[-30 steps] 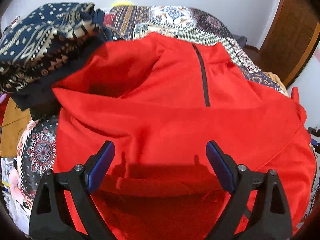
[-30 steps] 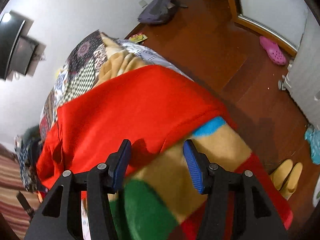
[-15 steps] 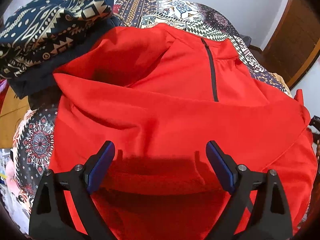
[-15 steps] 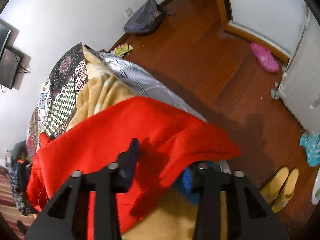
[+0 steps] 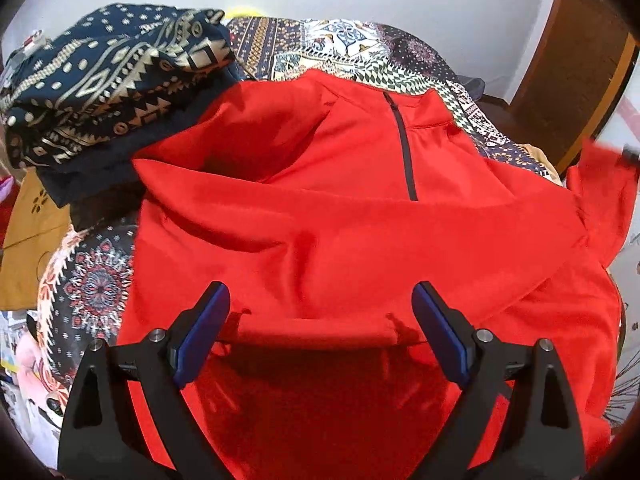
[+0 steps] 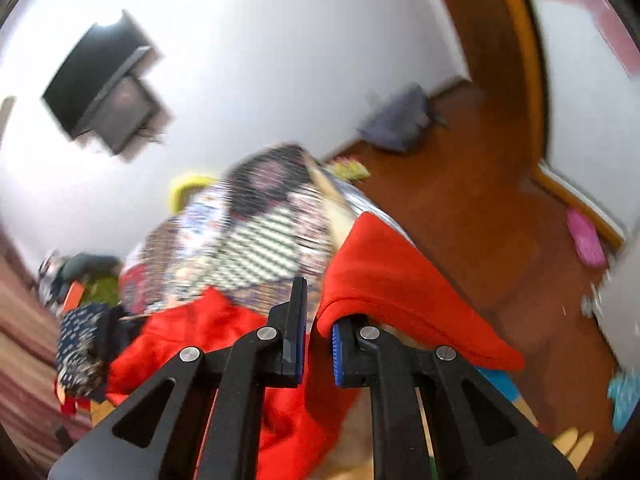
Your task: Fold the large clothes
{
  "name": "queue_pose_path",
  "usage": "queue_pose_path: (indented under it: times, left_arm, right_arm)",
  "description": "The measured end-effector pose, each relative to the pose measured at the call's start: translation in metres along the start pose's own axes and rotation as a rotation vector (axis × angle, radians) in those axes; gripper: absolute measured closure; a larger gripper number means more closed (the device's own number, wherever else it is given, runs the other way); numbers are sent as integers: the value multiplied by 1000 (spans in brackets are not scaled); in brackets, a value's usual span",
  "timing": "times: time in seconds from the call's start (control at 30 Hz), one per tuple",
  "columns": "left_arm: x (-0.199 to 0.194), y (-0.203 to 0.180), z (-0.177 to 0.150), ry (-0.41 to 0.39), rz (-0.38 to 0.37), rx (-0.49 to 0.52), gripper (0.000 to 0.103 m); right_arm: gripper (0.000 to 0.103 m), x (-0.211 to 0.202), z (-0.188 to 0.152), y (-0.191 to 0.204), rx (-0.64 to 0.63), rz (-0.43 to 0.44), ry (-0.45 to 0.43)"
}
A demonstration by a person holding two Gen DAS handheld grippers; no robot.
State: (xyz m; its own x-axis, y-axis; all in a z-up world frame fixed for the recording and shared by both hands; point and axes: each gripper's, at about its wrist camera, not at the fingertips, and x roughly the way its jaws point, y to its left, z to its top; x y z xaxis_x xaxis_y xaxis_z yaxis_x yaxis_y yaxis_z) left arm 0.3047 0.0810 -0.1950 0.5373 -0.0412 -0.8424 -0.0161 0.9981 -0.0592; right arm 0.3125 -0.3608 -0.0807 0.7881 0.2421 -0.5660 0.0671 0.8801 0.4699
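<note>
Aloft, right hand-held gripper [image 6: 316, 320] on red pullover [image 6: 384, 280]

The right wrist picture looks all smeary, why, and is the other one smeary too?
Right wrist view: motion blur streaks the patterned bedspread and the wall television; only the right gripper looks crisp. Left wrist view: mostly sharp, the red jacket clear, its far-right edge smeared.

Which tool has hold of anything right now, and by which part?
The right tool is shut on the red pullover, pinching a loose edge. The left tool is open above the pullover, holding nothing.
</note>
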Motion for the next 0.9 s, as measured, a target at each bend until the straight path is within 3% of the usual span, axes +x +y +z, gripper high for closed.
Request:
queue_pose_path:
  times: [0.2,0.33,0.53,0.67,0.77,0.9]
  left_arm:
    - [-12,7,-6,-15,-18,2,10]
    - [-17,13,-11,-20,-19,-4,10]
    - [-22,23,-17,-14,-18,-24,10]
    - [-25,22,-17,-17,-10,-19,10]
    - [-25,14,-12,-20,-10,-3,10]
    - [-29,-13,3,-38,-31,41,10]
  right_arm:
    - [94,7,-29,80,-176,119,34]
    - [94,40,-67,106,-227,162,168]
    - [94,85,-126,108,-291,104,387]
    - [93,78,-144,115,-392,36,420]
    - [82,66,-147,112,-436,33,422]
    - [73,40,-138,98,-429,32,359]
